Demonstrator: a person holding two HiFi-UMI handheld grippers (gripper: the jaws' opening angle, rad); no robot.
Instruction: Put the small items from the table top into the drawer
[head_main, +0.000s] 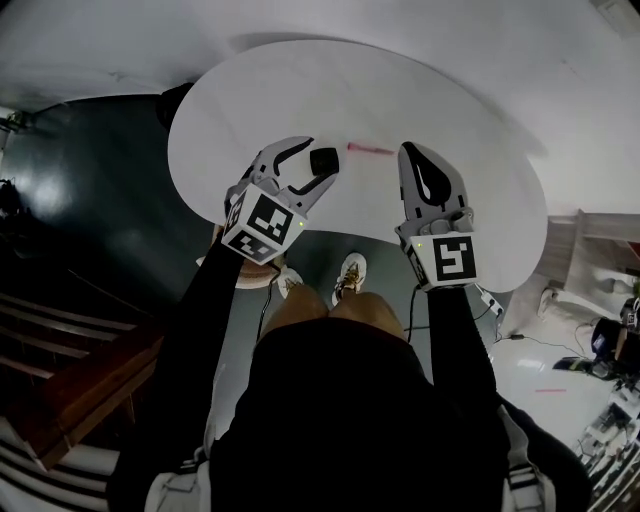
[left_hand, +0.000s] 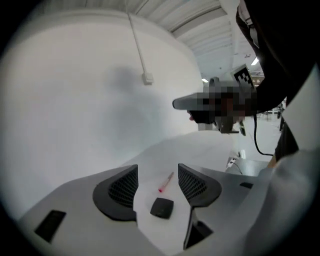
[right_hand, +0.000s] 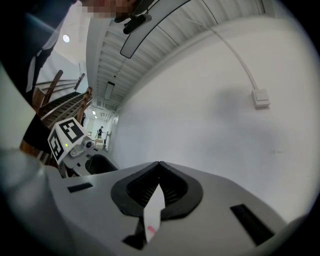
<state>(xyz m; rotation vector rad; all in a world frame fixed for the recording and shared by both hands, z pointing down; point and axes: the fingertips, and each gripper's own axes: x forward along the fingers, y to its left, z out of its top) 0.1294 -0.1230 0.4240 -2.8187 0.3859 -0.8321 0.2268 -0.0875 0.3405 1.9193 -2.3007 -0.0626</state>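
Note:
On the white round table lies a small black square item, right at the tips of my left gripper. In the left gripper view that item rests on the table between the spread jaws of the left gripper, and neither pad touches it. A red pen lies just beyond it. My right gripper hovers to the right of the pen, shut and empty, its tips meeting. A bit of the pen shows below them. No drawer is in view.
The table's near edge runs just under both grippers, above the person's legs and shoes. A white wall with a cable and socket box rises behind the table. Wooden stairs stand at the left, clutter at the right.

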